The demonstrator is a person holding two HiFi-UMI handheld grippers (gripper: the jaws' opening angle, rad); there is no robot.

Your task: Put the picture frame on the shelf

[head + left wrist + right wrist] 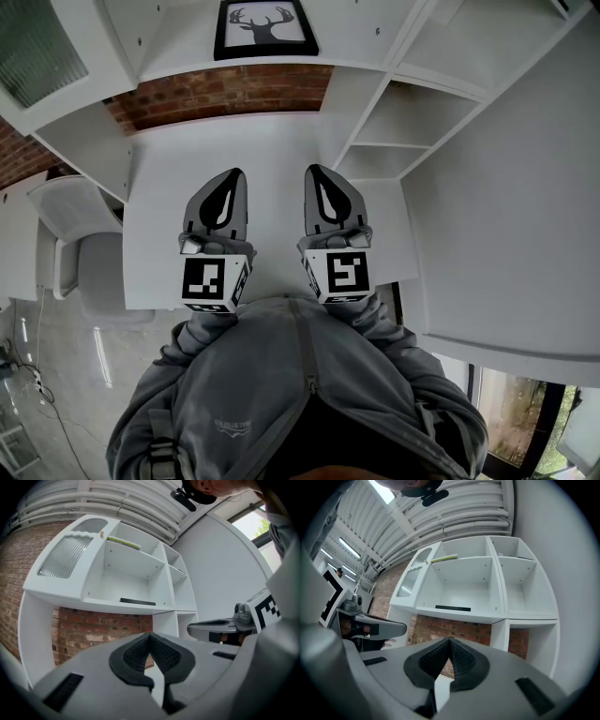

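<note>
The picture frame (265,26), black with a deer silhouette on white, lies flat on the white shelf (187,56) above the desk. In the gripper views it shows as a dark strip (137,602) (453,608) on that shelf. My left gripper (232,175) and right gripper (316,171) hover side by side over the white desk (169,187), well short of the frame. Both are shut with nothing between their jaws. The left gripper's tips (150,637) meet, and so do the right gripper's (449,641).
The shelf unit has open white compartments (412,122) to the right and a cupboard with a ribbed glass door (65,555) to the left. A red brick wall (225,94) shows behind the desk. A white chair (80,244) stands at the desk's left.
</note>
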